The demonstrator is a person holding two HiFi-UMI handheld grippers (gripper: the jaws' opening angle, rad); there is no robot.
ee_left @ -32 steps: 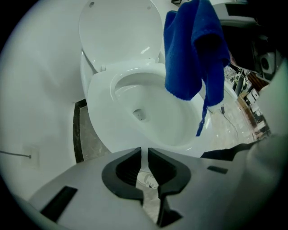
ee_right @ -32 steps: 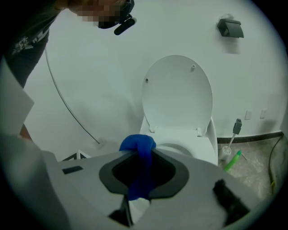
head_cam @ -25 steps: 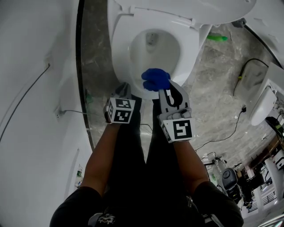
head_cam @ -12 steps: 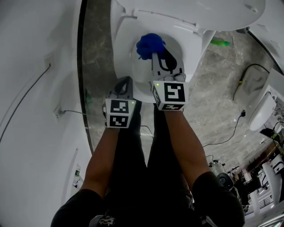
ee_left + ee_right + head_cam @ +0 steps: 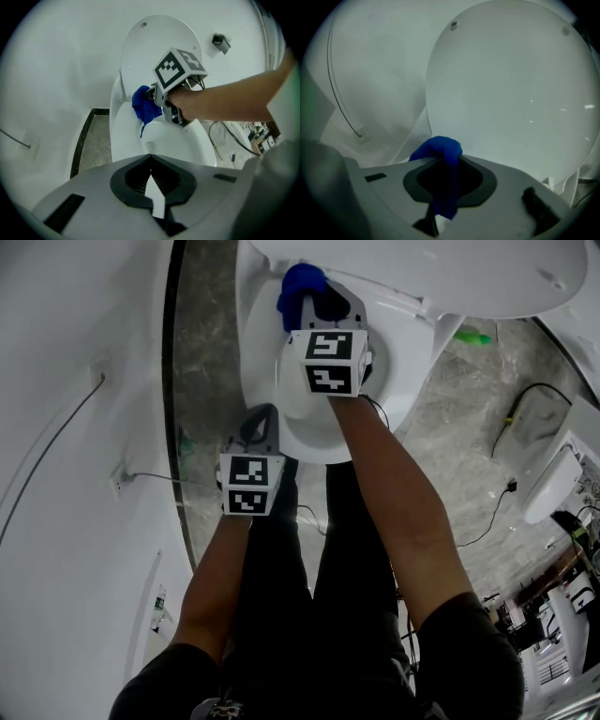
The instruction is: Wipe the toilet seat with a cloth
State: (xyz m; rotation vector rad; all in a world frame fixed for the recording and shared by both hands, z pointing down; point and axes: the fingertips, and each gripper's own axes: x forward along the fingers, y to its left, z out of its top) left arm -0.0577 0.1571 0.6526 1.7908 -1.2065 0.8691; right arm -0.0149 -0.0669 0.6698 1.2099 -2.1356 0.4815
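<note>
The big white toilet (image 5: 314,435) stands on the grey stone floor (image 5: 202,352), with its round white lid (image 5: 511,93) standing up and its white oval seat (image 5: 255,343) lying down. The right gripper (image 5: 319,304) reaches to the back of the seat, just under the lid, and its two jaws are squeezed tight on a small scrunched-up blue cloth (image 5: 298,285), which sits at the back of the seat. The left gripper (image 5: 261,420) hangs by the front edge of the toilet, with its jaws closed together and nothing in them.
</note>
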